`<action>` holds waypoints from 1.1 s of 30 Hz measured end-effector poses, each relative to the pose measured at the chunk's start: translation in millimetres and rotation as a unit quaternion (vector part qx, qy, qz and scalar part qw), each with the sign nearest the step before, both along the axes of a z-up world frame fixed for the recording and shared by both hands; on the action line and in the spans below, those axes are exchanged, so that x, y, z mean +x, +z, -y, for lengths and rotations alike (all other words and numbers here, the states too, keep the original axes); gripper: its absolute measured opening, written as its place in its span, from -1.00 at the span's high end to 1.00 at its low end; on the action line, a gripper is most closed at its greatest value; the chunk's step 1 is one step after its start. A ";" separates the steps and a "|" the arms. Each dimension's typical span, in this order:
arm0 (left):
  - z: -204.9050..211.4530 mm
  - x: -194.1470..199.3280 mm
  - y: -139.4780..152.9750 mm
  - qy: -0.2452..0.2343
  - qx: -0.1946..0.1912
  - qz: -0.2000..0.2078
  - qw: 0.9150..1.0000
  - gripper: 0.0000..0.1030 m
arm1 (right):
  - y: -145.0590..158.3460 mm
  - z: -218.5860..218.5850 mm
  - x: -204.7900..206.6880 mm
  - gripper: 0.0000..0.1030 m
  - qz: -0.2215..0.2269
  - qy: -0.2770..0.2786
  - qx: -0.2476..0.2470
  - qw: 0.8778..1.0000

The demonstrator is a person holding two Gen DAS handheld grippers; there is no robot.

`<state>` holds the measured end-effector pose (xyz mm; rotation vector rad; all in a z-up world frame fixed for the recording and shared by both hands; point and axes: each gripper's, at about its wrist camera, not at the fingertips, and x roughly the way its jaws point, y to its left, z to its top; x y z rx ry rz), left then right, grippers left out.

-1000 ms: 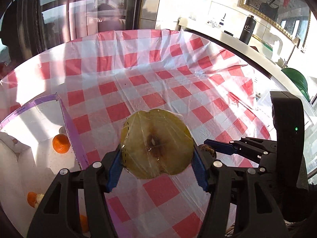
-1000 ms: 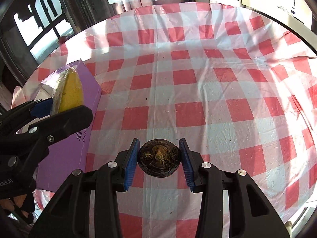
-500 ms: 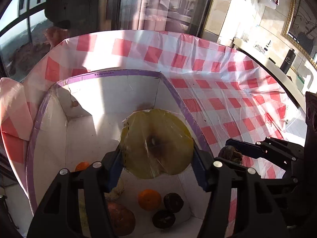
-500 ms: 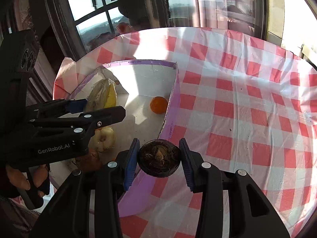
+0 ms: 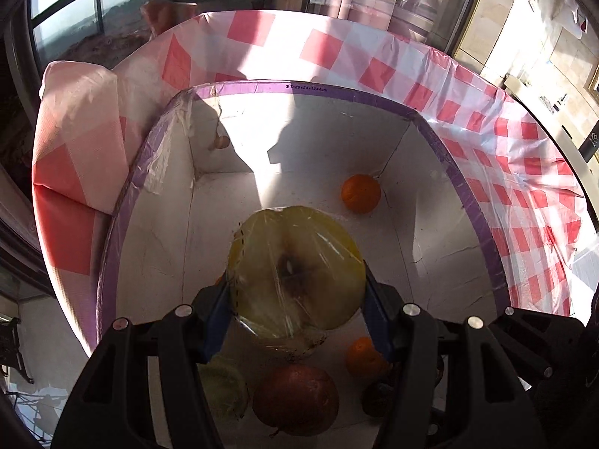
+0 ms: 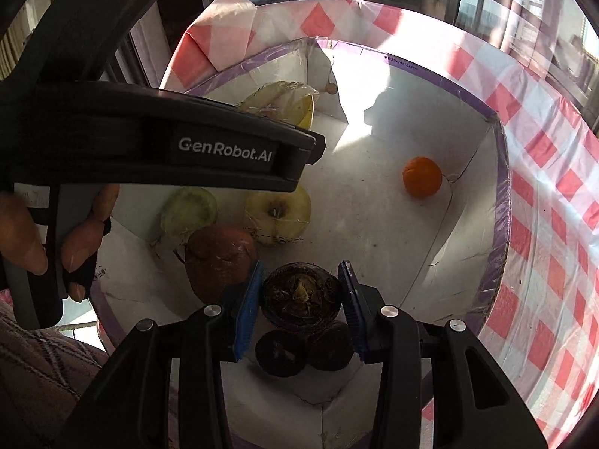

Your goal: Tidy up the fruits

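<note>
My left gripper (image 5: 295,301) is shut on a yellow apple half wrapped in plastic film (image 5: 295,269), held above the floor of a white box with a purple rim (image 5: 299,88). In the right wrist view that same half (image 6: 288,103) shows behind the left gripper's black finger. My right gripper (image 6: 301,299) is shut on a dark round fruit (image 6: 301,293), low over the box's near corner. Two similar dark fruits (image 6: 279,351) lie just beneath it.
In the box lie an orange (image 6: 421,176), a wrapped yellow apple half (image 6: 279,213), a greenish wrapped half (image 6: 189,213) and a red-brown fruit (image 6: 221,262). A second orange (image 5: 361,355) lies near the left gripper. The red-checked tablecloth (image 5: 524,172) surrounds the box. A hand (image 6: 22,239) holds the left gripper.
Both grippers have swung from over the checked tablecloth to over the box's inside, each still gripping its fruit. Both have rolled, and the left gripper now crosses the right wrist view.
</note>
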<state>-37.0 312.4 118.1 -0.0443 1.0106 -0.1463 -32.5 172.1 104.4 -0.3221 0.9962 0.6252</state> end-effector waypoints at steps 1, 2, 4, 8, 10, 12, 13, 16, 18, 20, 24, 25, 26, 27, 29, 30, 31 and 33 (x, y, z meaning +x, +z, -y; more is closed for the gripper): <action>1.3 -0.2 -0.8 -0.002 0.003 -0.002 1.000 -0.18 | -1.8 -1.3 -0.7 0.21 0.001 0.002 -0.005 1.000; 1.6 0.2 -2.1 -0.002 0.004 -0.005 1.000 -0.18 | -2.8 -2.7 -1.4 0.21 0.000 0.004 -0.007 1.000; 2.0 0.7 -3.6 0.000 0.009 -0.008 1.000 -0.18 | -5.1 -4.3 -5.2 0.21 0.000 0.006 -0.011 1.000; -4.9 2.0 0.4 0.021 0.036 0.000 0.999 -0.18 | -7.7 -12.0 -5.6 0.21 0.004 0.015 -0.027 1.000; -10.0 3.5 -0.5 0.029 0.045 -0.004 0.999 -0.19 | -11.1 -15.8 -5.8 0.21 0.001 0.017 -0.030 0.999; -16.8 5.4 -4.4 0.038 0.037 -0.018 0.998 -0.18 | -15.2 -17.6 -4.6 0.21 -0.006 0.011 -0.029 1.000; -19.0 5.9 -5.8 0.040 0.033 -0.023 0.998 -0.18 | -17.3 -16.7 -3.7 0.21 -0.011 0.005 -0.026 1.000; -18.7 6.4 -8.0 0.035 0.036 -0.027 0.998 -0.19 | -19.1 -16.1 -2.6 0.21 -0.011 0.000 -0.030 0.999; -16.7 6.3 -10.0 0.028 0.039 -0.030 0.998 -0.19 | -20.6 -15.8 -2.0 0.21 -0.011 -0.002 -0.035 0.999; -14.6 6.0 -11.0 0.025 0.043 -0.032 0.998 -0.20 | -21.5 -14.3 -0.4 0.21 -0.012 -0.004 -0.037 0.999; -13.8 5.4 -10.2 0.028 0.048 -0.028 0.998 -0.21 | -22.0 -16.8 2.2 0.21 -0.017 -0.004 -0.042 0.999; -14.0 5.0 -9.6 0.029 0.050 -0.026 0.998 -0.21 | -22.5 -23.2 4.5 0.21 -0.019 -0.006 -0.045 0.999; -13.8 4.9 -9.2 0.030 0.053 -0.025 0.998 -0.31 | -22.4 -23.6 5.6 0.20 -0.022 -0.007 -0.046 0.999; -13.5 4.4 -8.8 0.031 0.055 -0.024 0.998 -0.40 | -22.4 -25.1 7.1 0.20 -0.027 -0.011 -0.045 0.999; -13.7 4.4 -7.4 0.031 0.056 -0.020 0.998 -0.66 | -22.4 -25.9 13.0 0.11 -0.044 -0.015 -0.048 0.998; -13.4 4.8 -7.4 0.029 0.057 -0.020 0.998 -0.72 | -23.6 -26.9 15.3 0.08 -0.049 -0.015 -0.049 0.997; -13.1 6.5 -8.9 0.027 0.060 -0.025 0.998 -0.87 | -24.4 -28.0 17.0 -0.02 -0.054 -0.016 -0.051 0.997; -14.4 8.7 -13.0 0.028 0.058 -0.040 0.997 -0.93 | -23.6 -30.6 18.3 -0.19 -0.063 -0.019 -0.056 0.996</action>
